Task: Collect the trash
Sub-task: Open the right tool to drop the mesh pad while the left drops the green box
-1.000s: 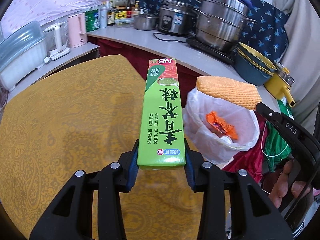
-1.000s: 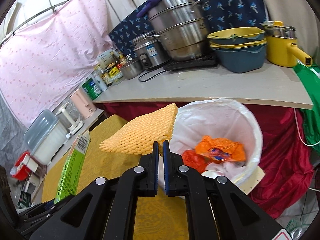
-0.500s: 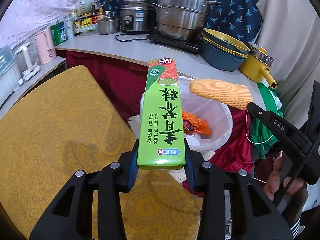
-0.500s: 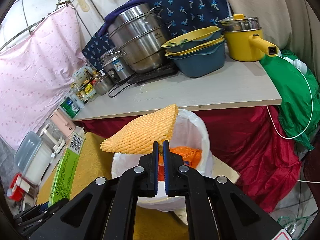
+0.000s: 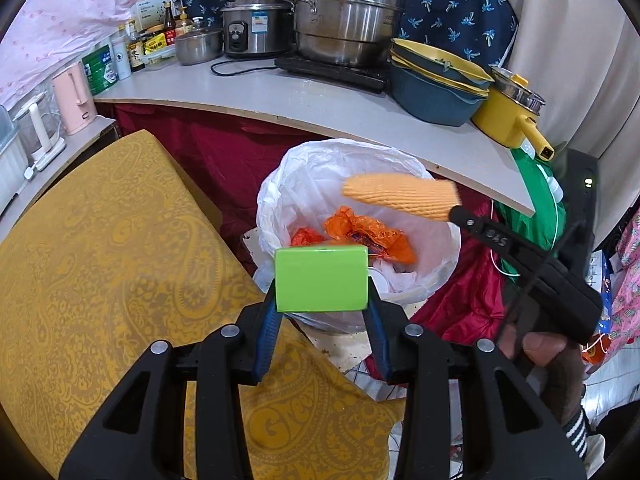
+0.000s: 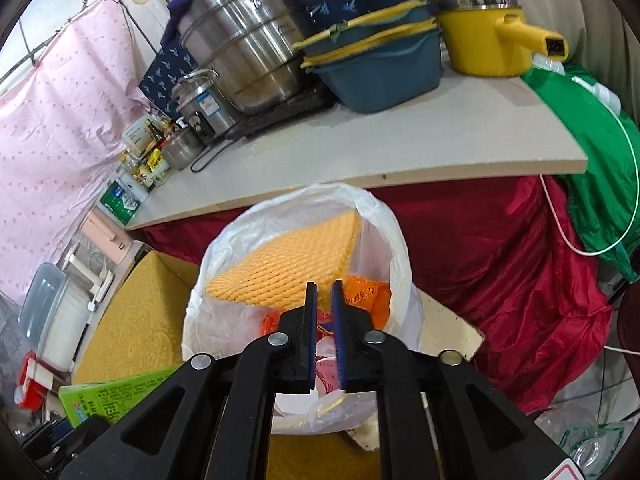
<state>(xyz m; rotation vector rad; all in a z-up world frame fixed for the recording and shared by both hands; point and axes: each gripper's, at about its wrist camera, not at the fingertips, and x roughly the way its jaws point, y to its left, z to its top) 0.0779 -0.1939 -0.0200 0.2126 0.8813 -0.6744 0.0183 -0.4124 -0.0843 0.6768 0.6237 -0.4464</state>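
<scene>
My left gripper [image 5: 322,308] is shut on a green carton [image 5: 321,278], seen end-on and tilted down toward the white-lined trash bin [image 5: 280,192]. The carton also shows in the right wrist view [image 6: 120,398]. My right gripper [image 6: 324,296] has its jaws slightly parted over the bin [image 6: 384,216]. The orange foam net [image 6: 284,266] lies just beyond the fingertips above the bin's opening; it shows in the left wrist view [image 5: 400,196] at the right gripper's tip. Orange wrappers [image 5: 368,236] lie inside the bin.
A yellow patterned table [image 5: 100,260] lies to the left. A grey counter [image 5: 320,104] behind the bin holds steel pots [image 5: 344,12], blue and yellow basins [image 5: 436,88] and a yellow pot [image 5: 508,120]. Red cloth [image 6: 520,280] hangs beside the bin.
Both grippers have moved over the bin. The left gripper tipped the carton downward, now end-on. The right gripper's jaws parted slightly and the foam net sits lower, over the bin.
</scene>
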